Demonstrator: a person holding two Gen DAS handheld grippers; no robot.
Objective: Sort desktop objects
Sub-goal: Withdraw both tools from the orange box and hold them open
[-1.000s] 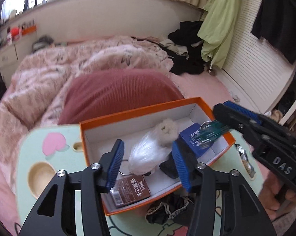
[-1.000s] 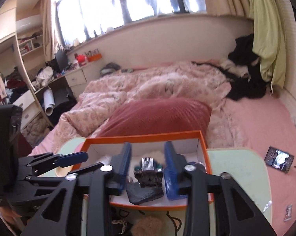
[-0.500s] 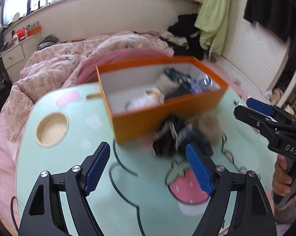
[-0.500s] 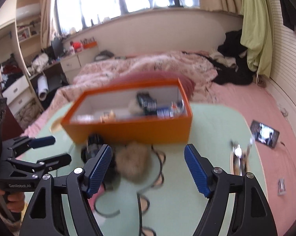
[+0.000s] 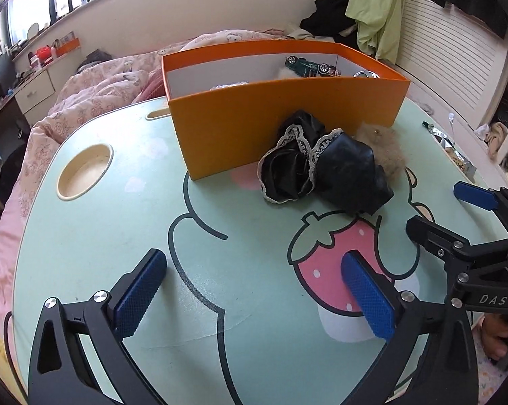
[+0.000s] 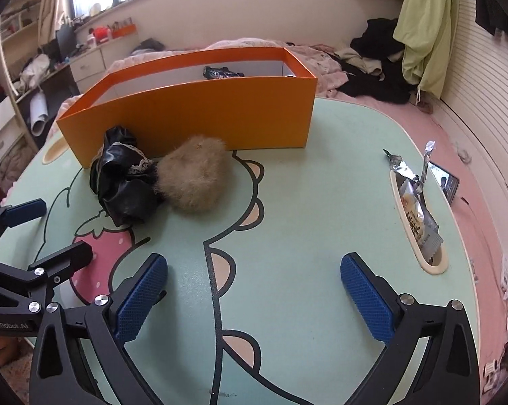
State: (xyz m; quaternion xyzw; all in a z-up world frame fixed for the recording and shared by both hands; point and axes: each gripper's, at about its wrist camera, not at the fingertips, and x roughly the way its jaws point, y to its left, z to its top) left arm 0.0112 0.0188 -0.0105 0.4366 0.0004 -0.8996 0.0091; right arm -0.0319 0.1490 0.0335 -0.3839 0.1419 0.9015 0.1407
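An orange box [image 5: 281, 118] [image 6: 193, 114] stands on the mint cartoon table [image 5: 119, 236]; a green toy car [image 5: 309, 66] and other small items lie inside. In front of it lie a black lace-trimmed cloth item [image 5: 325, 172] [image 6: 125, 182] and a tan fluffy pom-pom [image 6: 195, 177] [image 5: 385, 148], touching each other. My left gripper [image 5: 254, 290] is open and empty, low over the table's near side. My right gripper [image 6: 254, 290] is open and empty, also near the front edge; it shows at the right of the left wrist view [image 5: 450, 212].
A foil snack wrapper [image 6: 416, 209] lies in the slot on the table's right side. A round cup recess [image 5: 85, 172] sits at the table's left. A pink bed with quilt [image 5: 95, 91] lies behind the table. A phone [image 6: 448, 182] lies on the bed at right.
Both grippers have pulled back from over the box to the table's near side and opened wide. The right gripper let go of the toy car, which now lies in the box.
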